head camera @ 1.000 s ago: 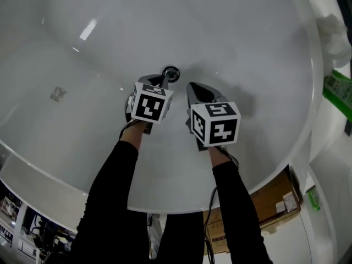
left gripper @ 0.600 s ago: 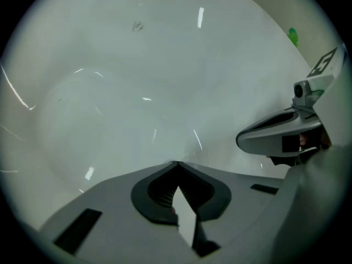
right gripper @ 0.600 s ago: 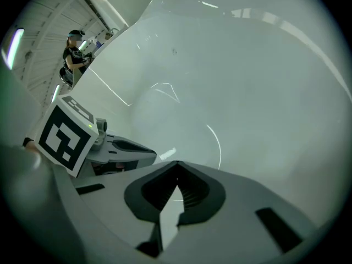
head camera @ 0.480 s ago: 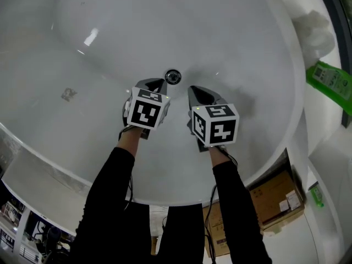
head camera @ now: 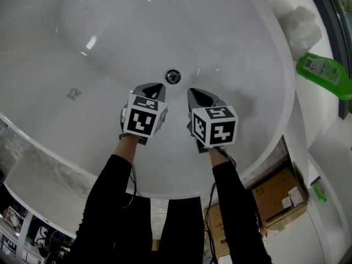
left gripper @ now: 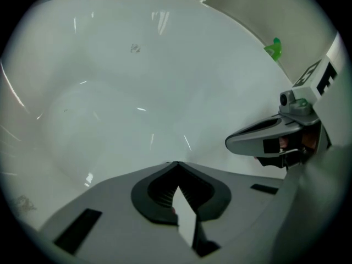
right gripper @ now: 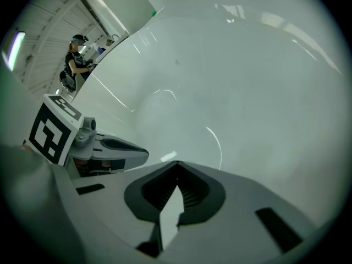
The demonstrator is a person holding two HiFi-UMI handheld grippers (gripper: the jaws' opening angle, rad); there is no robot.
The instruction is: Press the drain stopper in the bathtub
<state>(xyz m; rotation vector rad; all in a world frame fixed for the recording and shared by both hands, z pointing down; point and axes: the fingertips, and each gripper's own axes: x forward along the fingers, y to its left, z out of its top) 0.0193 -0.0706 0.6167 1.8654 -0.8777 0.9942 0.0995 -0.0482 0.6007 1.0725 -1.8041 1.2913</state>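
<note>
The round chrome drain stopper [head camera: 172,76] sits in the floor of the white bathtub [head camera: 110,43], uncovered in the head view. My left gripper [head camera: 156,87] hovers just short of it, to its near left, jaws shut and empty. My right gripper [head camera: 193,92] hangs beside it to the near right of the stopper, also shut on nothing. In the left gripper view the shut jaws [left gripper: 176,163] point at bare tub wall, with the right gripper [left gripper: 234,143] alongside. The right gripper view shows its shut jaws [right gripper: 176,161] and the left gripper [right gripper: 144,153]. Neither gripper view shows the stopper.
A green bottle [head camera: 324,70] and a white bundle [head camera: 300,26] lie on the tub's right rim. A cardboard box [head camera: 278,194] stands on the floor outside the tub. A person [right gripper: 74,59] stands far off in the right gripper view.
My left gripper has drawn back from the stopper, which its tip overlapped a second ago. The right gripper has barely moved. The head view has shifted, showing more of the right rim.
</note>
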